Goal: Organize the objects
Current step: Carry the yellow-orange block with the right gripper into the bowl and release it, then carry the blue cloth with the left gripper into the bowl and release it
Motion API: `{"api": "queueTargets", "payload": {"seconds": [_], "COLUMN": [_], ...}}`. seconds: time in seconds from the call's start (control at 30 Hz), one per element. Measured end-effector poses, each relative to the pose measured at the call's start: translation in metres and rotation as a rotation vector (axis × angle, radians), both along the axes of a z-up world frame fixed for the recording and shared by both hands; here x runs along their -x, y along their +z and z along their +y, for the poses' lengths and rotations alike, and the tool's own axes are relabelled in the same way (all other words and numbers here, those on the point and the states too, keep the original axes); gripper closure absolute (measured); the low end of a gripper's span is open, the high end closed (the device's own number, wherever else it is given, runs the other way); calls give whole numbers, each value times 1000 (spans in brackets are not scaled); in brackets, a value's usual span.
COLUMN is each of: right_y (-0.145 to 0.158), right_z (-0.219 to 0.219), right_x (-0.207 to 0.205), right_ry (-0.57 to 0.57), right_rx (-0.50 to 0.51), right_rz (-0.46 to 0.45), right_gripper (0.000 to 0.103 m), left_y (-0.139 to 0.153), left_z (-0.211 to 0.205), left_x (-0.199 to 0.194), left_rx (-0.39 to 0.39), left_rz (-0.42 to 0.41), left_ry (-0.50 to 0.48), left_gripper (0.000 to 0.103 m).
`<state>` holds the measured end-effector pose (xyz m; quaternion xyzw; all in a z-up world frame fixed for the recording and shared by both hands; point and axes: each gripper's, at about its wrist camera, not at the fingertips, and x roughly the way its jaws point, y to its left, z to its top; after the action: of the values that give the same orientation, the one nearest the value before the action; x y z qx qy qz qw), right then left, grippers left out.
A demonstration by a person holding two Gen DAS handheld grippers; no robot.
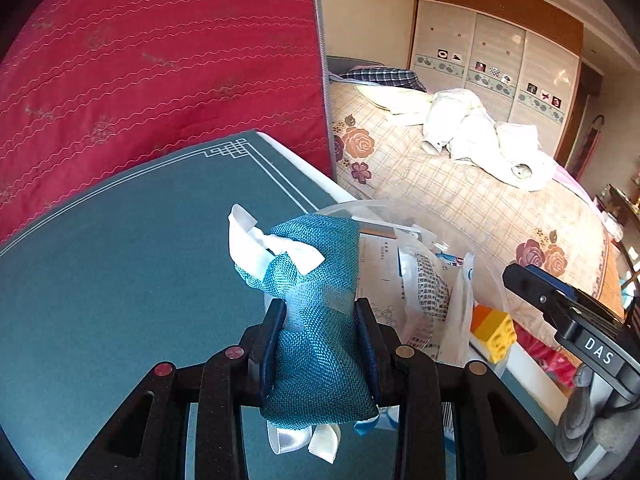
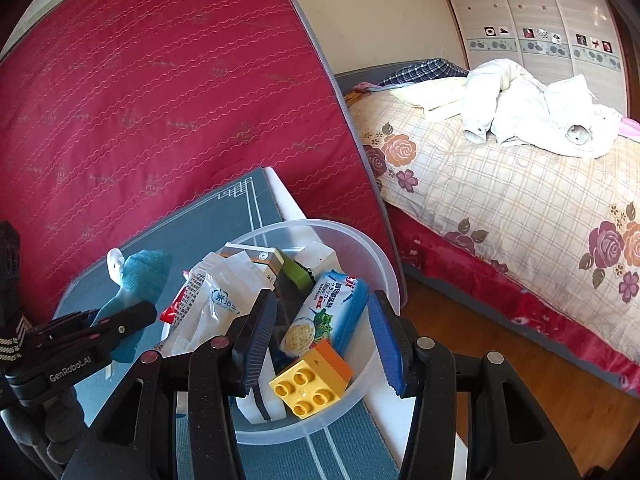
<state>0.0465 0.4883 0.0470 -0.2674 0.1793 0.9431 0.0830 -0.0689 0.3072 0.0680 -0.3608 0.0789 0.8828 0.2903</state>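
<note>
Pouch [image 1: 316, 320]: pinched in left gripper [image 1: 320, 344] jaws, angled down over the teal bench [image 1: 120, 280] beside the tub [image 2: 372, 264]. Right gripper [image 2: 320, 344] jaws spread above tub's yellow block [image 2: 308, 384]. Bed [image 2: 520, 208] behind.

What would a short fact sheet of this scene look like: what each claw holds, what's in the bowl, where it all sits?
left claw: shut on the teal pouch with white ribbon
right claw: open, empty, above the bowl
bowl: clear plastic, on the table near its edge
in the bowl: yellow and orange toy brick, blue cracker pack, white packets
table: teal top with white border lines
behind: red mattress standing upright
</note>
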Motion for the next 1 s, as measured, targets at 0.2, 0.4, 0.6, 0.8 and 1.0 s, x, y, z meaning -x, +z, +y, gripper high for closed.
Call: {"api": "queueTargets", "payload": {"seconds": [0.2,0.4,0.6,0.8,1.0], "right_y": [1,2,5,8,11], "right_z": [1,-2,-5,-1,-1], "right_x": [-3,-6,-10,-20,-32], "right_ry": [-3,0,-5,-40,-66], "right_rx": [0,-23,-34,-43,-43], "right_rz": [3,1,2,6,-10], "right_gripper": [53,53,53,42,27], "left_y": [-15,-15,-8,1,13], "left_z": [14,8,2,-12,-39], "left_x": [14,11,5,-1,-19], "left_rx": [-18,-47,-42,-68,-69], "left_rz": [-75,-79,-31,-3,60], "left_ry": [-37,-48,-36,3,101], "left_gripper": [64,26,11,4,1]}}
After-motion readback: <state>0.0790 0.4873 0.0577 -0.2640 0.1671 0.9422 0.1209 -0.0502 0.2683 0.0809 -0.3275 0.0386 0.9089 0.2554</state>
